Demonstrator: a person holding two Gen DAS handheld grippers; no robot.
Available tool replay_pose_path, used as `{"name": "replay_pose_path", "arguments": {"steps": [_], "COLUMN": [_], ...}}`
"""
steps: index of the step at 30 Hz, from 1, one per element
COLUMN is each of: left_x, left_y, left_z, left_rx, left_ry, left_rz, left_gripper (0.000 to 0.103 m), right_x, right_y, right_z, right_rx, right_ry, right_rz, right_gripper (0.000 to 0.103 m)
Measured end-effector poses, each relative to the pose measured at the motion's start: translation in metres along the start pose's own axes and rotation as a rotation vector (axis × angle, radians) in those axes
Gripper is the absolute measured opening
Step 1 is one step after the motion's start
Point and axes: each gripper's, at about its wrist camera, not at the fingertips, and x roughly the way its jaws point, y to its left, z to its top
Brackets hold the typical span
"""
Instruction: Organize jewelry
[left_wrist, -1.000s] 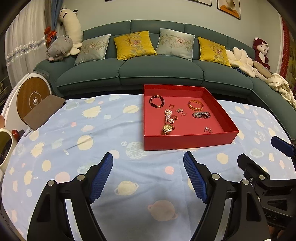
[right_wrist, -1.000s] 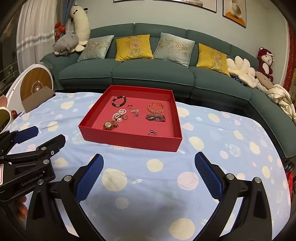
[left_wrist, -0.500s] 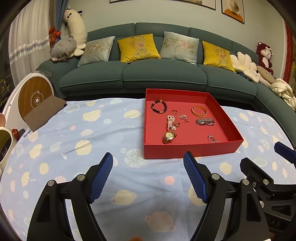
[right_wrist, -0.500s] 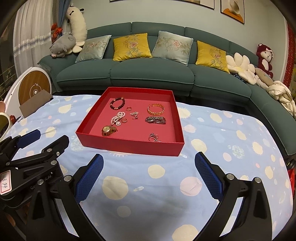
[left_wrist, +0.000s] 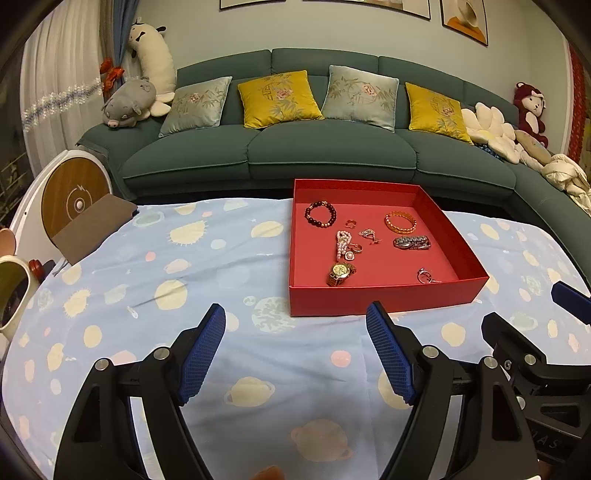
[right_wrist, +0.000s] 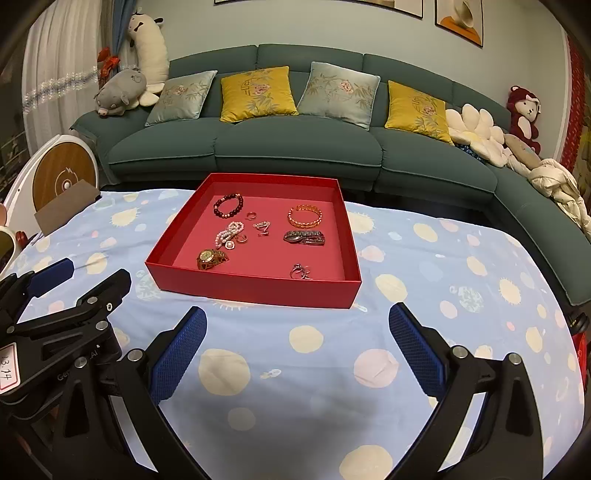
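Ahead of both hand-held grippers, the red tray (right_wrist: 255, 288) holds every piece in view: beaded bracelet (right_wrist: 228, 205), pearl strand (right_wrist: 229, 233), gold watch (right_wrist: 210, 257), bangle (right_wrist: 304, 216), rings. Nothing lies loose on the desk (right_wrist: 325, 369), so gathering looks done; sorting may remain. Left hand-held gripper (left_wrist: 295, 350) and right hand-held gripper (right_wrist: 297, 350) are spread and empty.

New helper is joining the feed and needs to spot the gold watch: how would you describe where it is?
Find the red tray on the blue planet-print tablecloth in front of the green sofa. The gold watch lies at the tray's near-left corner, just below the pink pearl strand. It is the only piece with a round dial.
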Motion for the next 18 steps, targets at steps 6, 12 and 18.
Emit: {"name": "replay_pose_path", "arguments": {"steps": [6,12,18], "left_x": [0.0011,0.0011,-0.0001], "left_y": [0.0003,0.0003,-0.0001], "left_z": [-0.0004,-0.0007,-0.0017], "left_rx": [-0.004,-0.003,-0.004], "left_ry": [-0.001,-0.003,-0.009], "left_rz": [0.006,0.007,0.009], "left_gripper": [0.076,0.076,0.076], "right_x": [0.0002,0.0007,0.0006], "right_y": [-0.0003,-0.0010,-0.0014], "right_z": [-0.0005,-0.0015,-0.0015], "right_rx": [0.003,0.006,0.006], "right_ry": [0.002,0.005,0.004], "right_rz": [0.000,0.001,0.001], "right_gripper": [0.097,0.097,0.097]}}
